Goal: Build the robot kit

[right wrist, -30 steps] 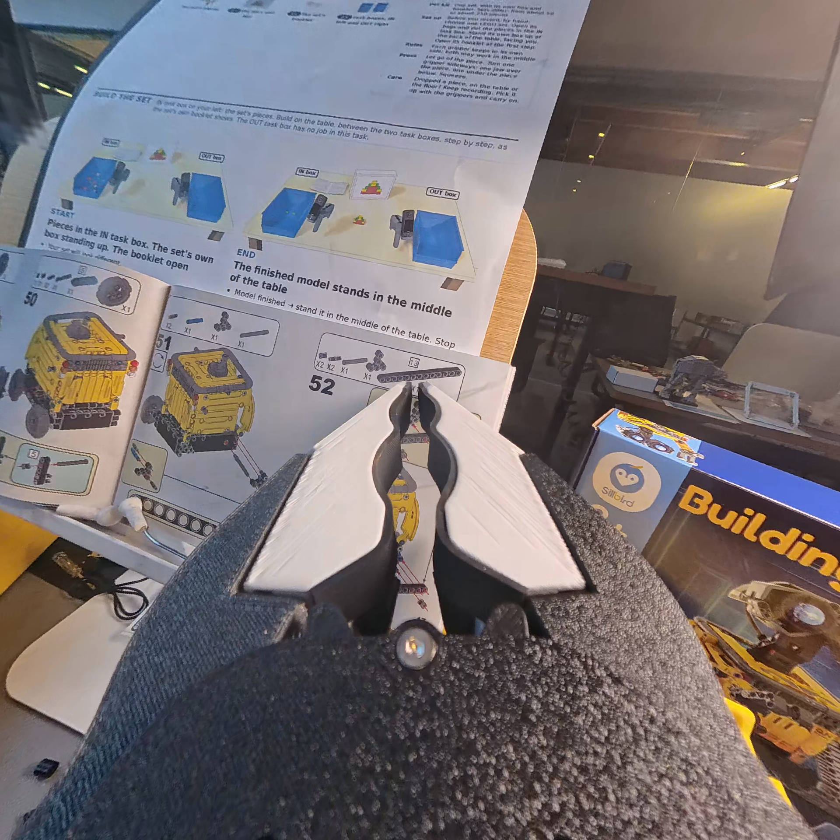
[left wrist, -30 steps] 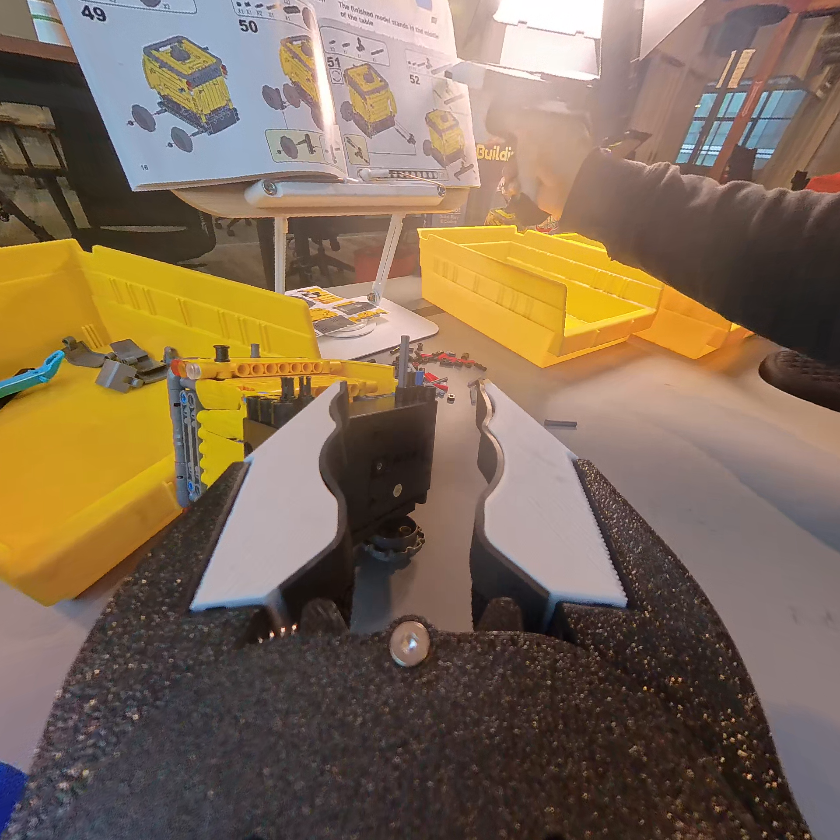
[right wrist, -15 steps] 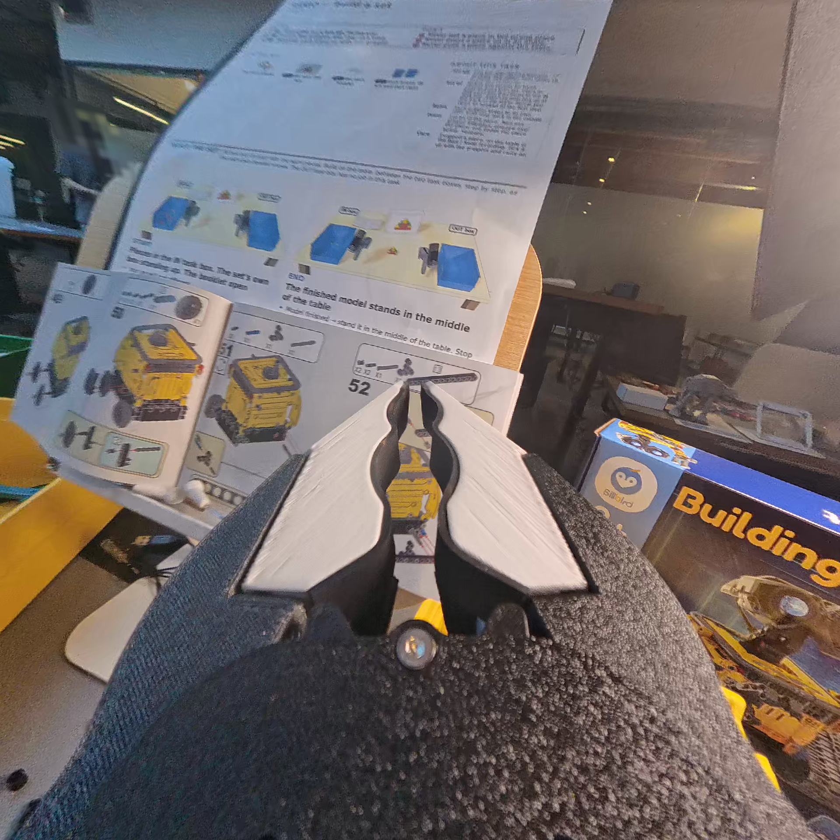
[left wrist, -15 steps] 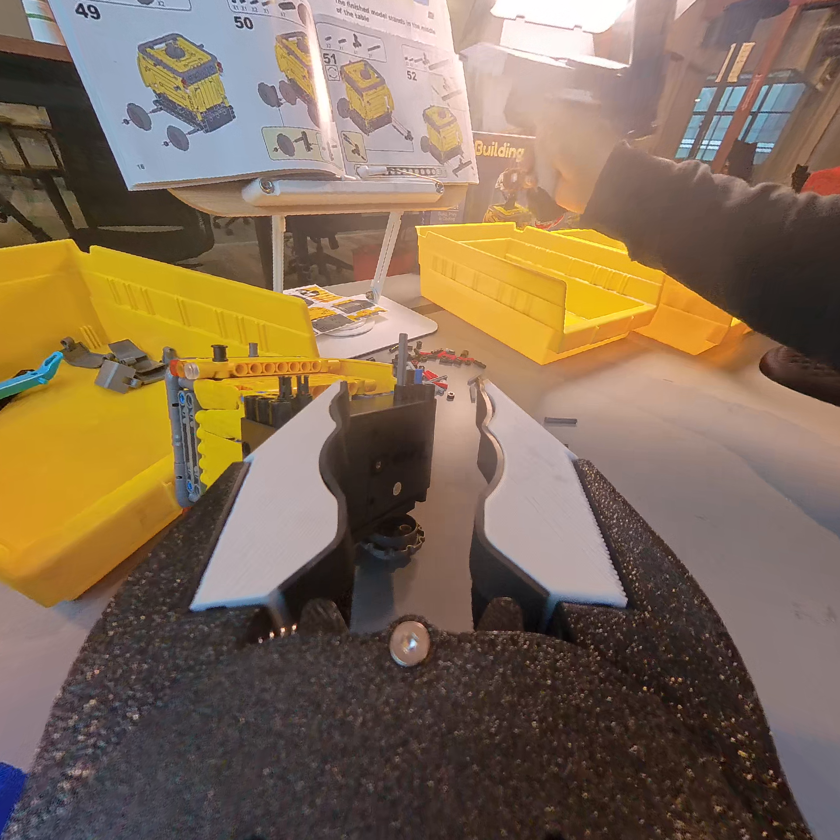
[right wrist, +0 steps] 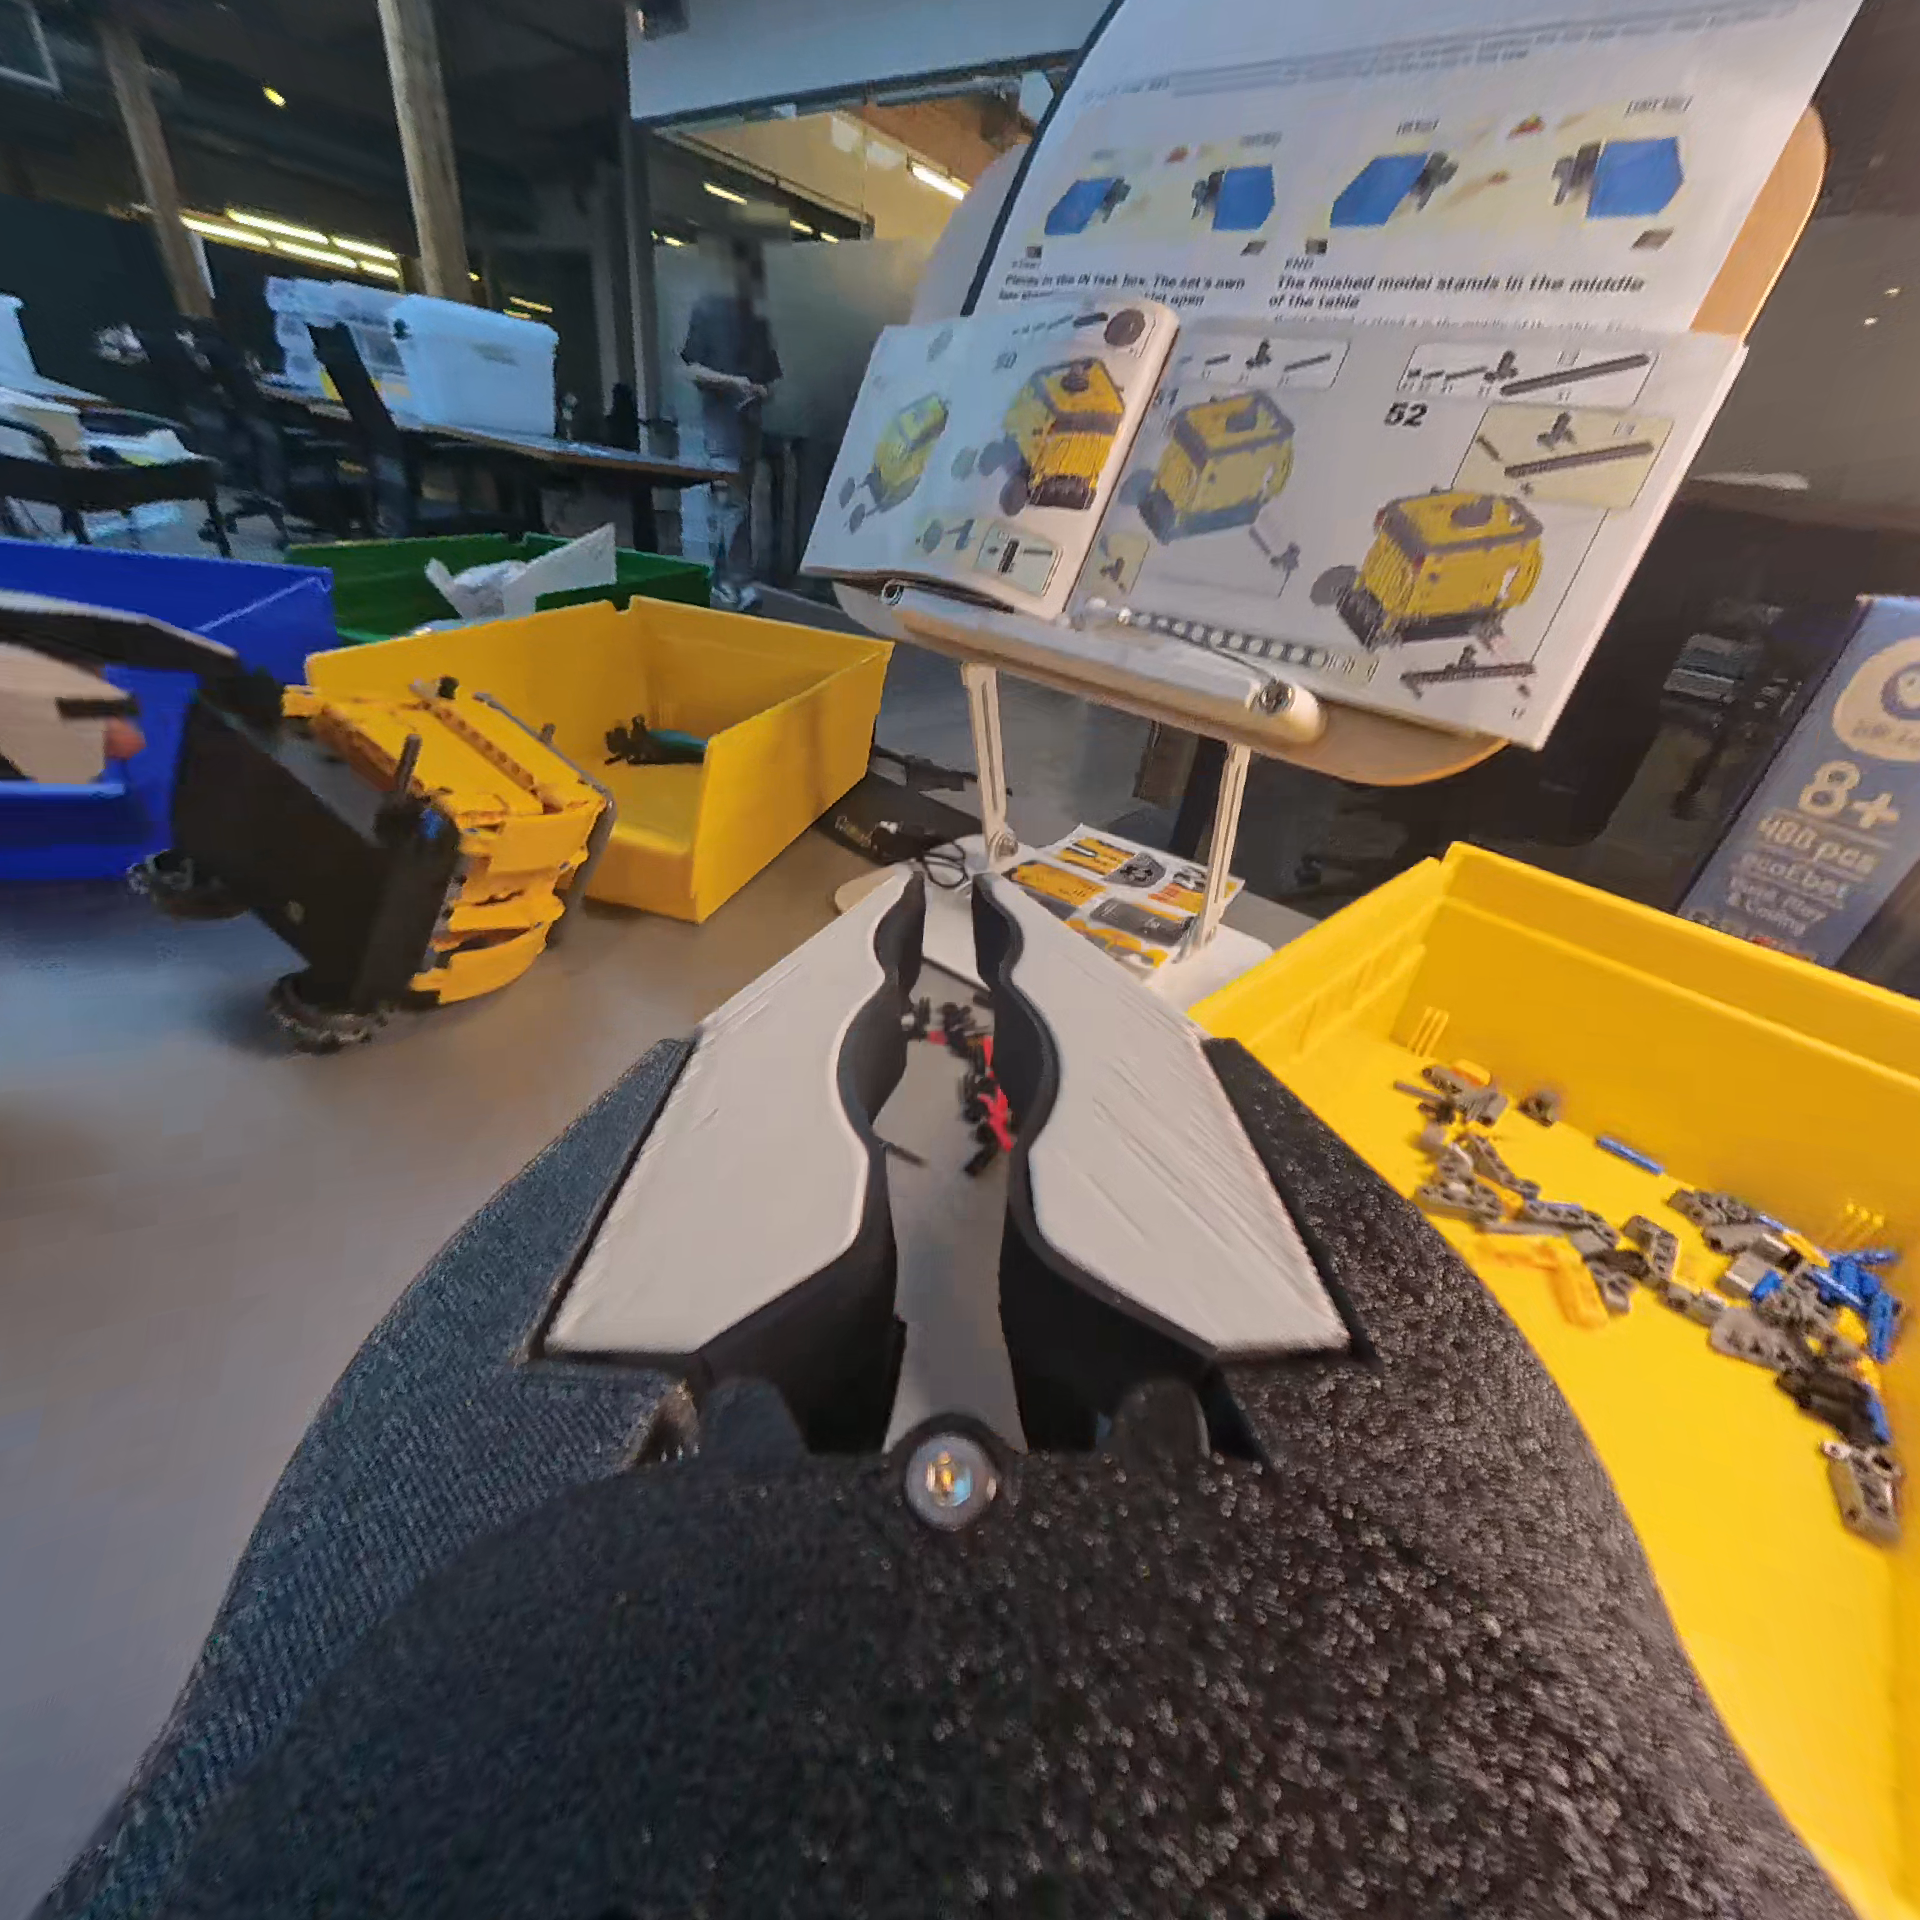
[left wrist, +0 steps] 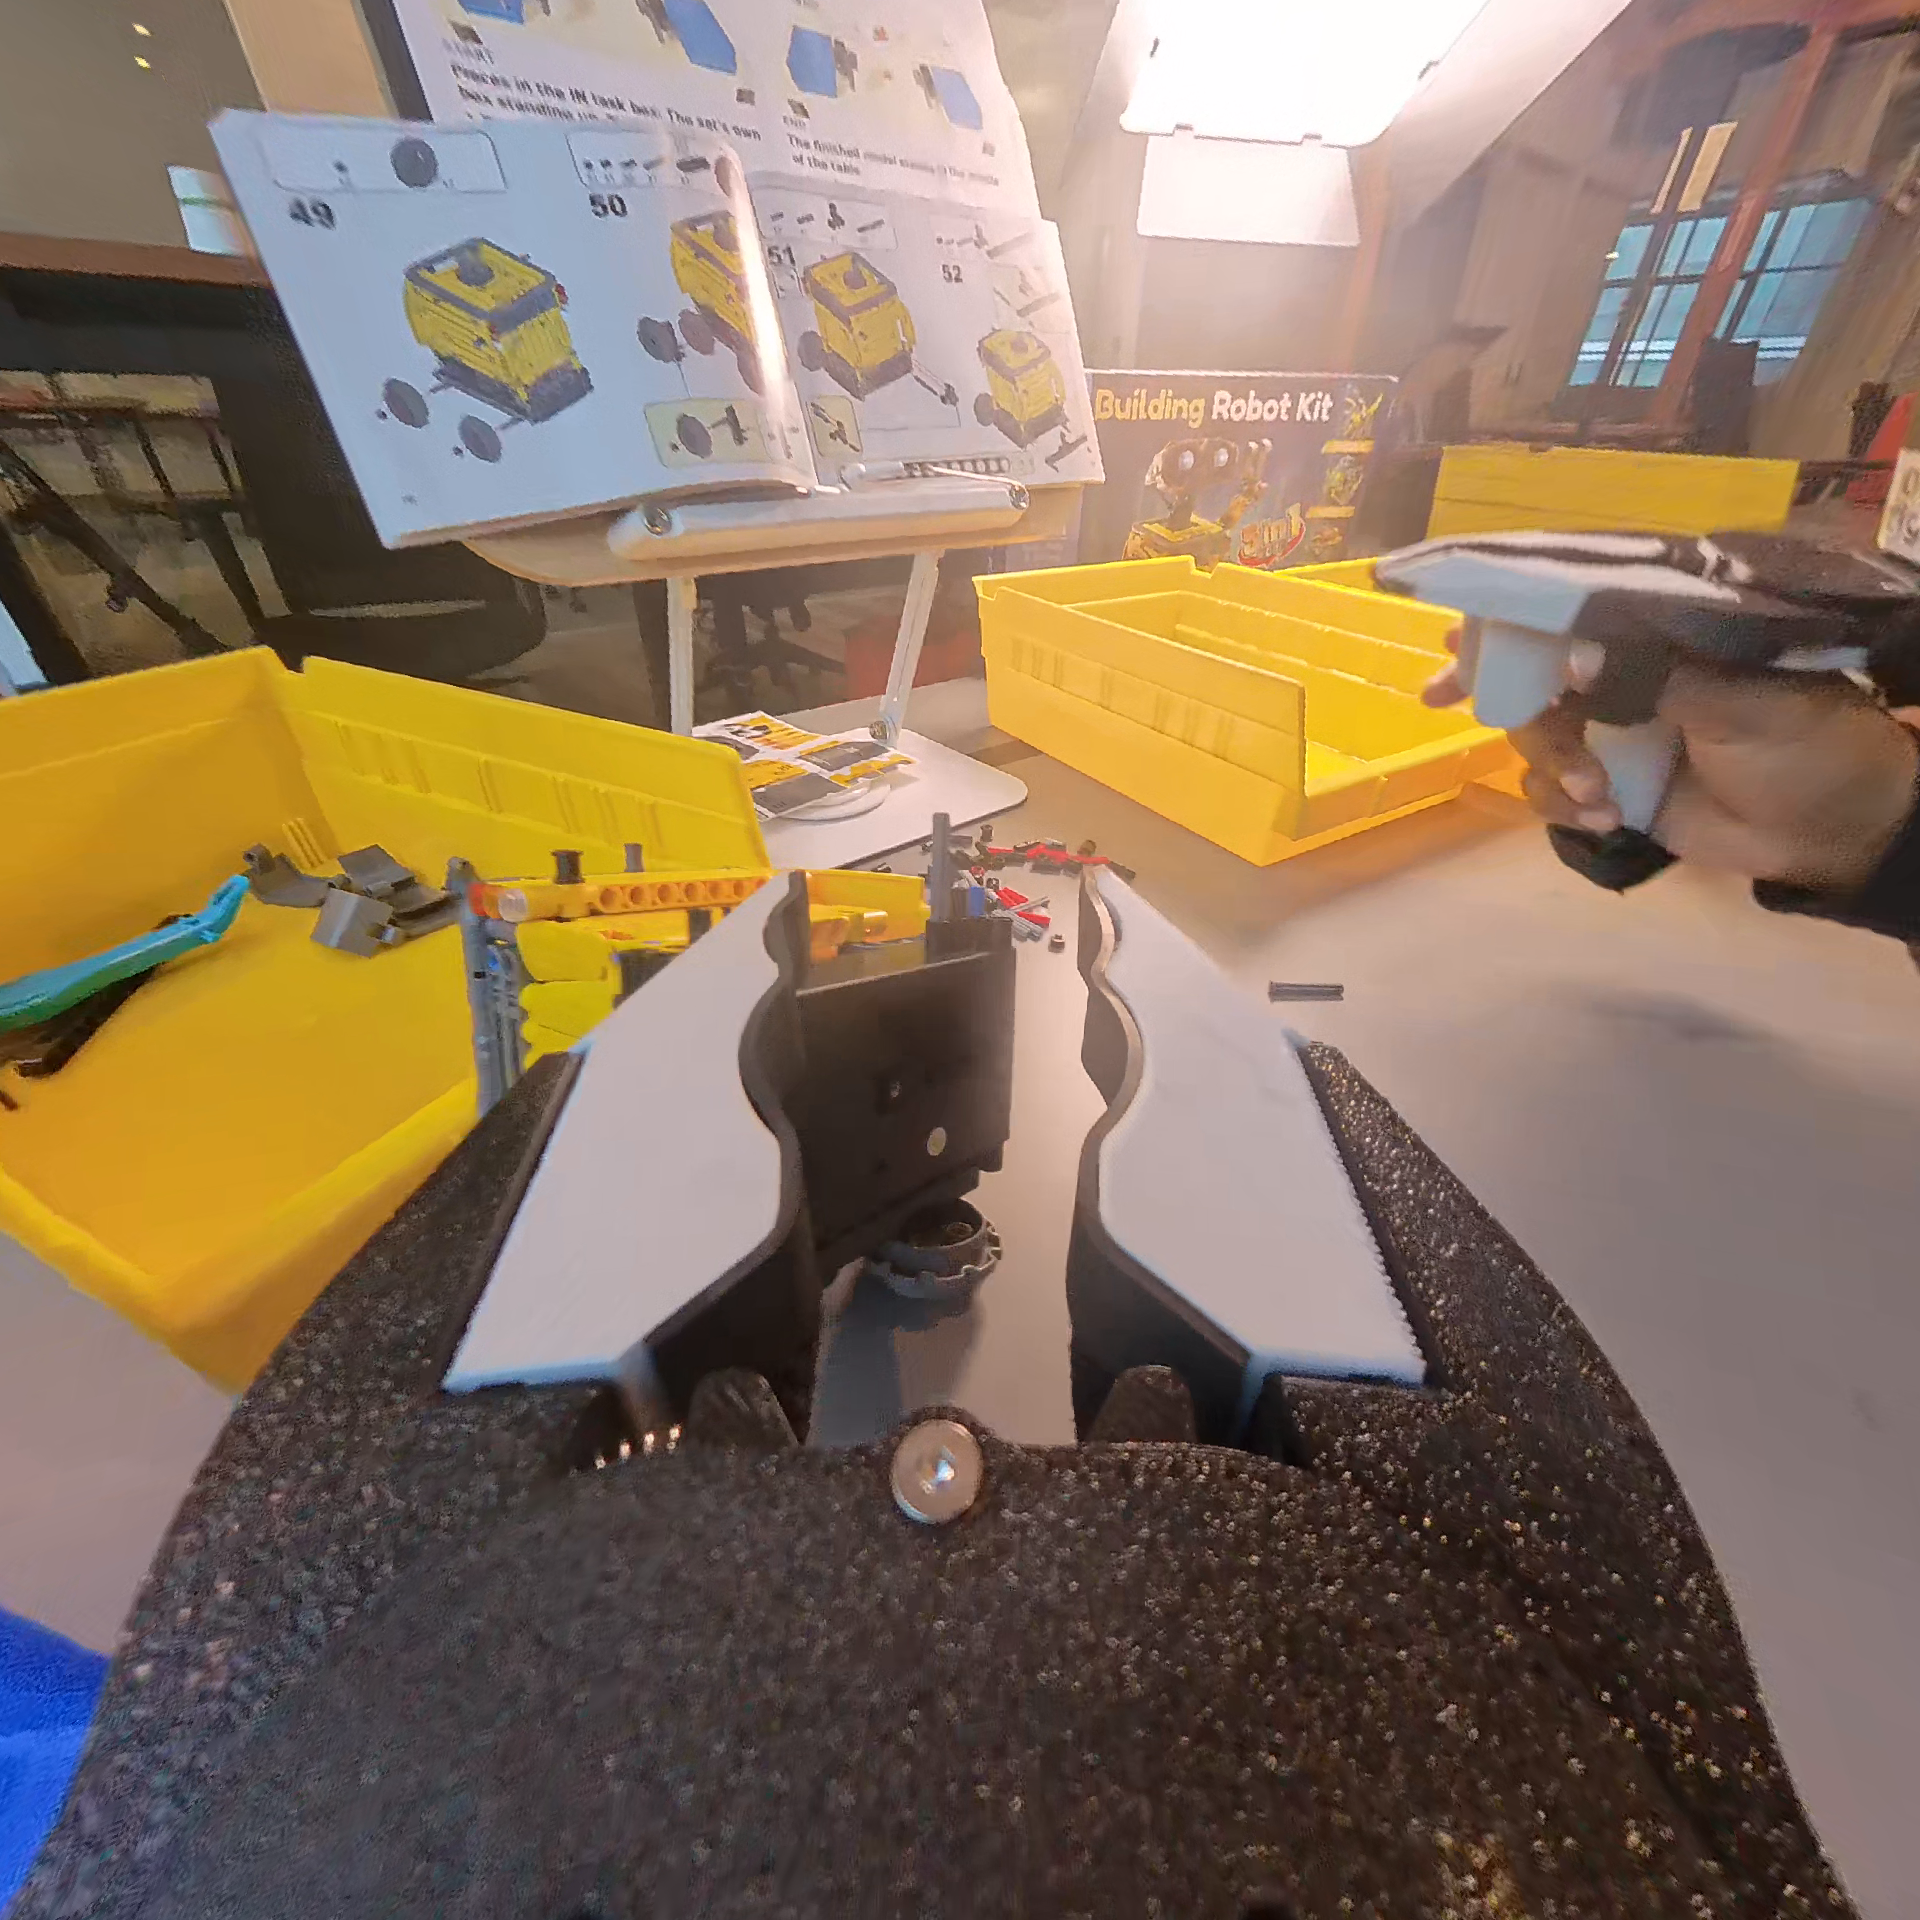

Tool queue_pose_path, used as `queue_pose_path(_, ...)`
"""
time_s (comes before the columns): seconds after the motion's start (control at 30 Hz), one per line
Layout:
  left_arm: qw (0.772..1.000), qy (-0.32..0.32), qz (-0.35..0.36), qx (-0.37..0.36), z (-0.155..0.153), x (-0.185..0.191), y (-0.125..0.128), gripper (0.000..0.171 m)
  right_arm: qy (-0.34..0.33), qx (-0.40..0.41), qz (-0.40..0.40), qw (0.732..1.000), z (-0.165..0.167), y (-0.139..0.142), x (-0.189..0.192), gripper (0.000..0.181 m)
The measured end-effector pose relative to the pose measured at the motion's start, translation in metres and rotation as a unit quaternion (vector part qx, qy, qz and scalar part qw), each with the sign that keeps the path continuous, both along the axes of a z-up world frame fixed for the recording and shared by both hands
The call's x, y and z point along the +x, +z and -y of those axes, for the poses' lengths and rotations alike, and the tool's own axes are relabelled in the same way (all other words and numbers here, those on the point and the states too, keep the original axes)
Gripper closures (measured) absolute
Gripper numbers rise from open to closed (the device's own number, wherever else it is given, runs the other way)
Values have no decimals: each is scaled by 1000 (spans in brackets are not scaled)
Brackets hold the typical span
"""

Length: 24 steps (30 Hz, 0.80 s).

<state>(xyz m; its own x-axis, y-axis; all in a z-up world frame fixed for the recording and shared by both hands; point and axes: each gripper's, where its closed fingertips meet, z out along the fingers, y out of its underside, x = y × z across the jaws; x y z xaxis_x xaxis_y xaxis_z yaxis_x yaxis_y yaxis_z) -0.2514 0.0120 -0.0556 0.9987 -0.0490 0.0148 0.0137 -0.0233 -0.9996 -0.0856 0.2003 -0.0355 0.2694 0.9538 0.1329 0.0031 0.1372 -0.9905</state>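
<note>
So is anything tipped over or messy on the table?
Yes. The yellow and black model leans tilted, one end on the table, beside the left gripper. Small loose pieces lie scattered on the table, outside the bins.

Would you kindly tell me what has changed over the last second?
The right hand-held gripper, shut and empty, swung down from the instruction booklet toward the loose small pieces on the table. The left hand-held gripper stayed open around the black-and-yellow model, barely moving.
</note>
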Motion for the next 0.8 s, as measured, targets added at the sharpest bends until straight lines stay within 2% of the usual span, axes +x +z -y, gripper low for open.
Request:
queue_pose_path(0.07,1000,23,-15,6,12,-13,12,123,-2,6,4,1000,7,-12,12,172)
queue_pose_path(0.17,997,70,-43,8,47,-48,45,124,-3,24,13,1000,13,-21,25,171)
queue_pose_path(0.27,989,139,-49,-7,96,-106,85,120,-1,29,11,1000,12,-21,31,171)
queue_pose_path(0.37,973,208,-61,-81,138,-171,99,116,2,19,9,1000,11,-26,29,171)
queue_pose_path(0.47,950,221,-76,-205,162,-220,76,119,14,19,18,1000,18,-32,26,170)
queue_pose_path(0.57,915,199,-73,-344,176,-255,27,122,11,40,26,999,20,-34,26,170)
queue_pose_path(0.7,866,132,-32,-481,179,-273,-41,127,12,44,31,998,22,-37,24,170)
queue_pose_path(0.8,824,98,-41,-556,177,-279,-79,127,7,49,35,998,21,-39,25,170)
